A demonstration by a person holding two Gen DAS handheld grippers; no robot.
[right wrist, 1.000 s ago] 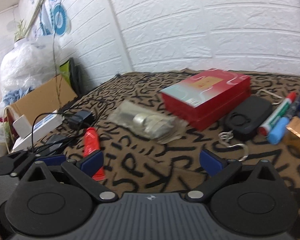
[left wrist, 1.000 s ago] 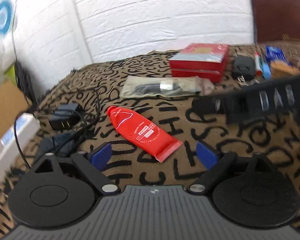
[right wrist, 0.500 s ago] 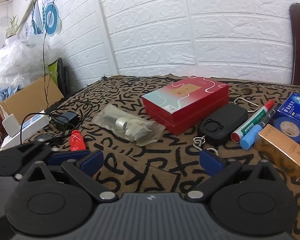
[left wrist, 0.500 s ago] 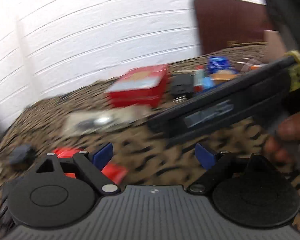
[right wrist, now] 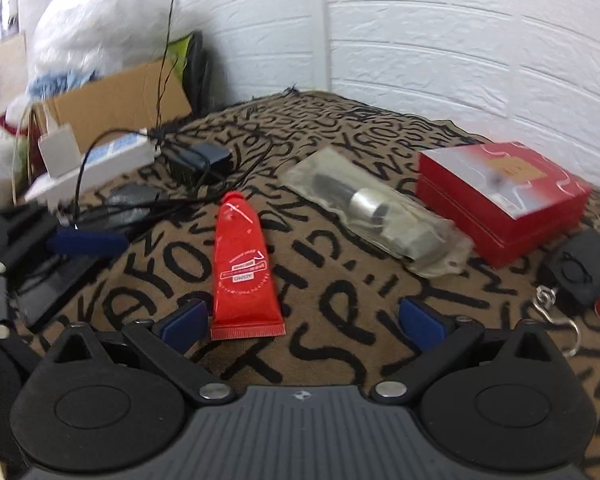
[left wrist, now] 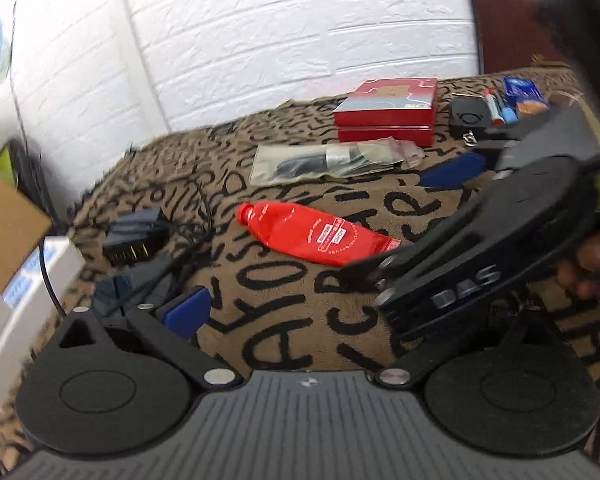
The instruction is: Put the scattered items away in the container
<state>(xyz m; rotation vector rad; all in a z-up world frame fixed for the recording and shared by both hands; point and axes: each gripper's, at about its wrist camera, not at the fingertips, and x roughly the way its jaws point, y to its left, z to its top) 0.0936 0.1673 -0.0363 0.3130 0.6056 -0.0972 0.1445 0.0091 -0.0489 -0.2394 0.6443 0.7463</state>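
Right tool (right wrist: 302,322) gapes wide and empty just above the crimped end of a red tube (right wrist: 242,268). Left tool (left wrist: 300,312), also wide and empty, hovers near the table's (right wrist: 340,344) left edge.

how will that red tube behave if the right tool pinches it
The red tube looks soft and partly squeezed, so it will probably flex. Its glossy skin may slip. Lying flat with a wide crimped end, it seems unlikely to roll.

Red tube (right wrist: 244,268) lay flat on my lettered cloth, cap pointing away; clear pouch (right wrist: 376,216) and red box (right wrist: 504,196) lay beyond.
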